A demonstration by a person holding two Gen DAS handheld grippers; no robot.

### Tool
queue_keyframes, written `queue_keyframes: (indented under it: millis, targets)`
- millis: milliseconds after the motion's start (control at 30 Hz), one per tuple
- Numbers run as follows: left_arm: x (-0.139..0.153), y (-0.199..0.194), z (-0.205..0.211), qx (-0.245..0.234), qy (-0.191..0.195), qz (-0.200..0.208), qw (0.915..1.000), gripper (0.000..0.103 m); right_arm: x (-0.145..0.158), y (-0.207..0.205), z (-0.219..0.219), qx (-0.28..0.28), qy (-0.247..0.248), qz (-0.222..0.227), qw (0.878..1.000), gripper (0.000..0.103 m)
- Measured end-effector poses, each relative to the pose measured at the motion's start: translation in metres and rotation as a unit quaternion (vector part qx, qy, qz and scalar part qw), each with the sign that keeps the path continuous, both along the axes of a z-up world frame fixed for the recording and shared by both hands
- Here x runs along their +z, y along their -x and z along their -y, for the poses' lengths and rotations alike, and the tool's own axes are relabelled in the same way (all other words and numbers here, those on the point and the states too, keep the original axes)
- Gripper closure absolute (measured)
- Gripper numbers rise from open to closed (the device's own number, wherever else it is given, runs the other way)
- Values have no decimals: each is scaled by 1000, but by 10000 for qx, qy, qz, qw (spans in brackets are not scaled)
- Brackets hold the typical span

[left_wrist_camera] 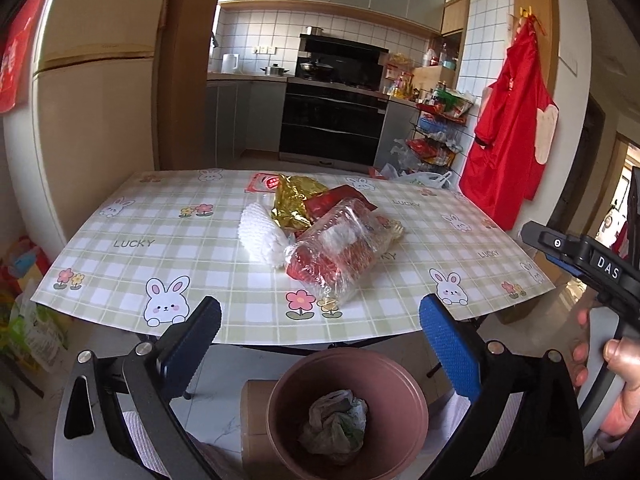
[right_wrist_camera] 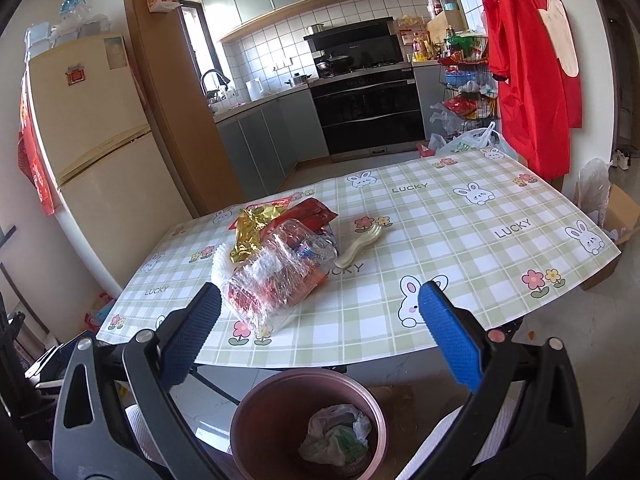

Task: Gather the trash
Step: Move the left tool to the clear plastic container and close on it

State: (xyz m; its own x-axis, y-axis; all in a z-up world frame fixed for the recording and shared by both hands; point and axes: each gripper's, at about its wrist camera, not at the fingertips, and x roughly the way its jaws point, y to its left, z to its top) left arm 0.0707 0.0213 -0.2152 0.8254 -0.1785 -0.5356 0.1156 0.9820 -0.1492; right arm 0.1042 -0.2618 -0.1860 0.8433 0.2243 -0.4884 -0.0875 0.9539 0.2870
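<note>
My left hand-held gripper (left_wrist_camera: pixel 320 336) hangs spread wide with nothing between its blue pads, right above the bin (left_wrist_camera: pixel 347 412), a brownish-pink tub on the floor just in front of the surface (left_wrist_camera: pixel 132 244). My right hand-held gripper (right_wrist_camera: pixel 320 320) is spread just as wide and empty too, also over the bin, a little to its right side; in the left view its black body and part of my hand (left_wrist_camera: pixel 616 376) show at the right of the bin. Inside the bin lies one crumpled plastic bag (left_wrist_camera: pixel 335 420), pale with green print, against the bottom. Beyond the bin, on the surface with its green checked cloth of rabbits and flowers, the rest of the trash sits in a heap near the middle. Nearest the bin is a clear wrapper (left_wrist_camera: pixel 340 256) with red packaging inside, its end reaching toward the near edge. Touching its left side is a white foam net (left_wrist_camera: pixel 258 234). Behind these, farther from the bin, a gold foil (left_wrist_camera: pixel 294 204) stands crumpled, with a red packet (left_wrist_camera: pixel 340 198) beside it and a red and white card (left_wrist_camera: pixel 264 183) flat behind that. In the right view a pale plastic spoon-fork (right_wrist_camera: pixel 358 246) lies just right of the heap, apart from the wrappers. Past the surface, far from the bin, are the oven (left_wrist_camera: pixel 332 120), a fridge (left_wrist_camera: pixel 92 120) to the left, and a red apron (left_wrist_camera: pixel 510 120) hanging on the wall to the right.
</note>
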Motion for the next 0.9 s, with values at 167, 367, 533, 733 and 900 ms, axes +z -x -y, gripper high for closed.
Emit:
queue_keyframes:
  millis: [167, 367, 533, 733, 900]
  targets:
    - [-4, -1, -12, 198, 72, -41, 9998, 6, -5, -3, -7, 122, 21, -78, 9999, 6]
    - [-14, -3, -22, 280, 66, -63, 9996, 6, -16, -14, -10, 192, 87, -240, 9995, 6]
    - [-27, -10, -33, 350, 175, -242, 9989, 6, -26, -27, -6, 108, 165, -369, 9991, 6]
    - [-43, -35, -37, -130, 715, -597, 9956, 12, -42, -49, -2, 19, 219, -592, 9980, 6]
    - [-54, -78, -29, -458, 1234, -835, 9878, 29, -50, -64, -2, -8, 228, -670, 9975, 6]
